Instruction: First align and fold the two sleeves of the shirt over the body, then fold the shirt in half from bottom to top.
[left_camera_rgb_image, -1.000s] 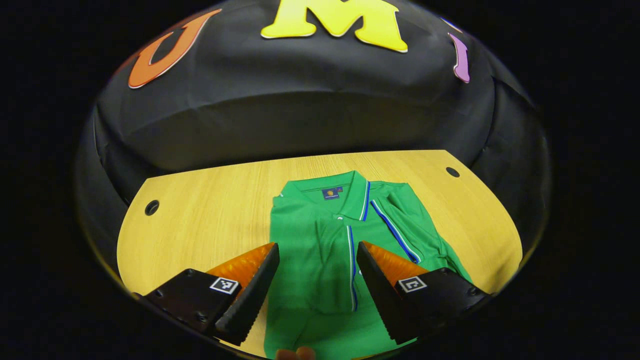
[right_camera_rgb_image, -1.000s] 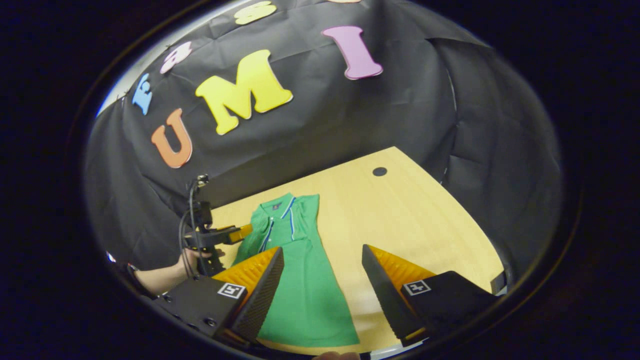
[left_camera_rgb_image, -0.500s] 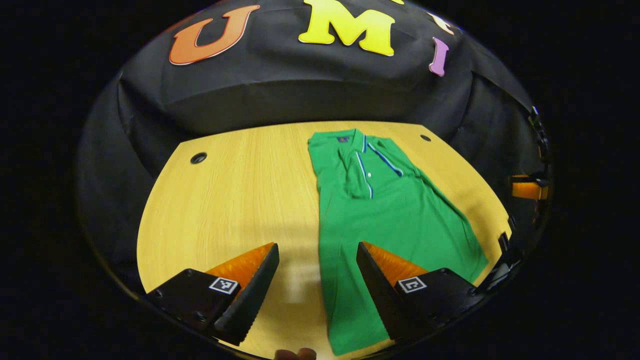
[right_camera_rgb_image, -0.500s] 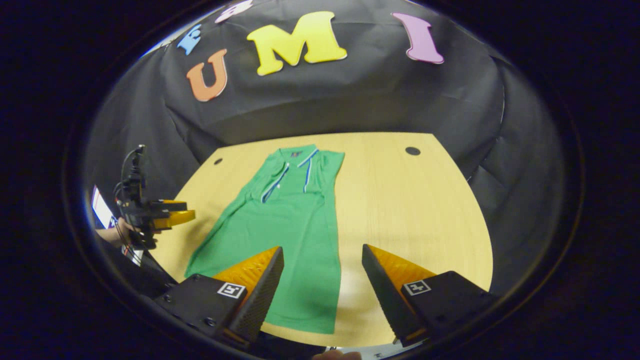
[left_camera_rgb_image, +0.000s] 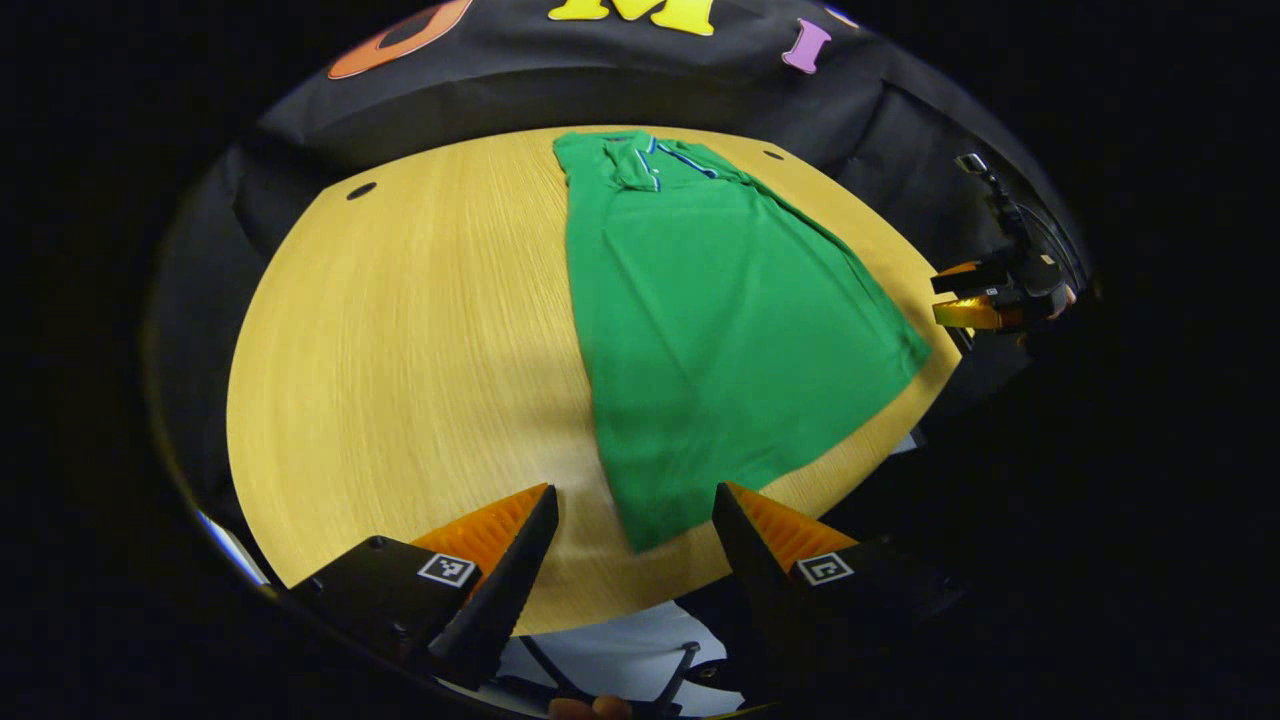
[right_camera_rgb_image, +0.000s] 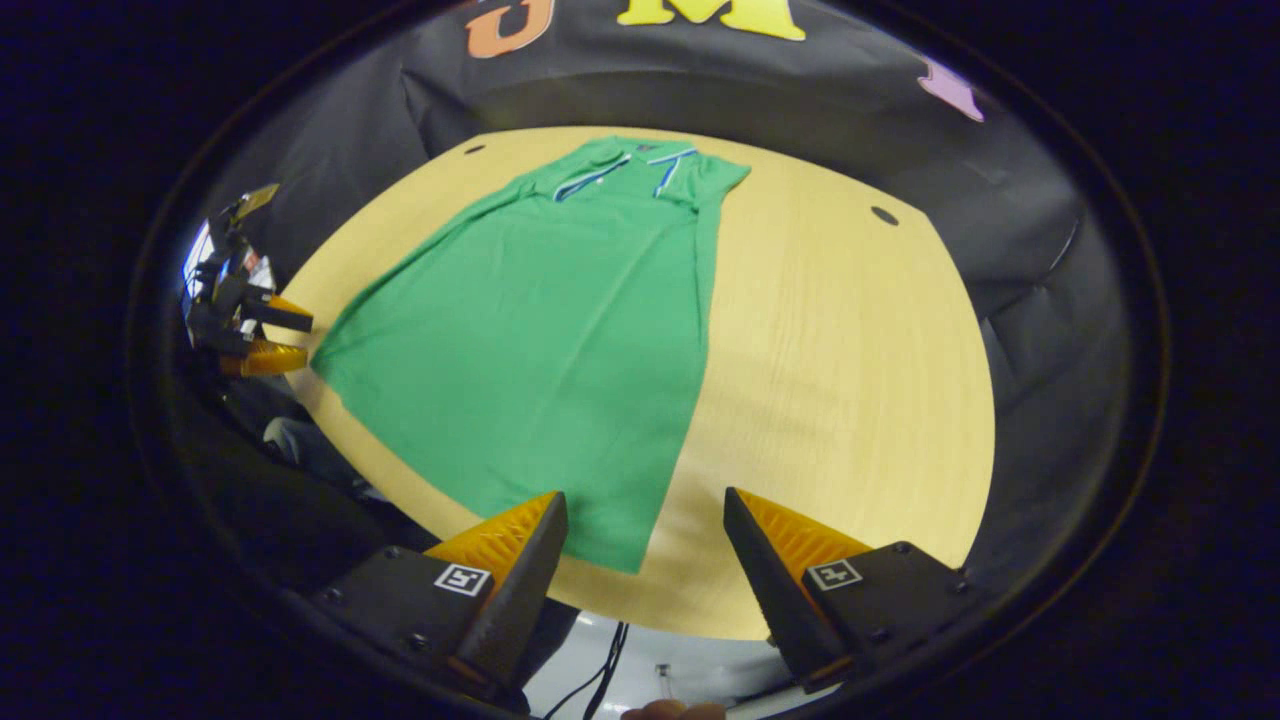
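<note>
1. Left gripper (left_camera_rgb_image: 632, 520): fingers spread apart, empty, held above the near edge of the table (left_camera_rgb_image: 400, 330). The near left hem corner of the shirt lies just ahead, between the two fingers.
2. Right gripper (right_camera_rgb_image: 645, 530): fingers spread apart, empty, above the same near edge. The near right hem corner lies just ahead, between its fingers.
3. Green polo shirt (left_camera_rgb_image: 700, 320): flat on the wooden table, collar at the far end, hem toward the grippers, sleeves apparently already folded in over the body.
4. Step in hand, as judged: the sleeve folds look done; the bottom-to-top fold is not yet begun.
5. Next move calls for: each gripper lowering onto its own hem corner, pinching the cloth, then both carrying the hem evenly toward the collar.
6. Risk: an uneven lift would skew the fold.
</note>
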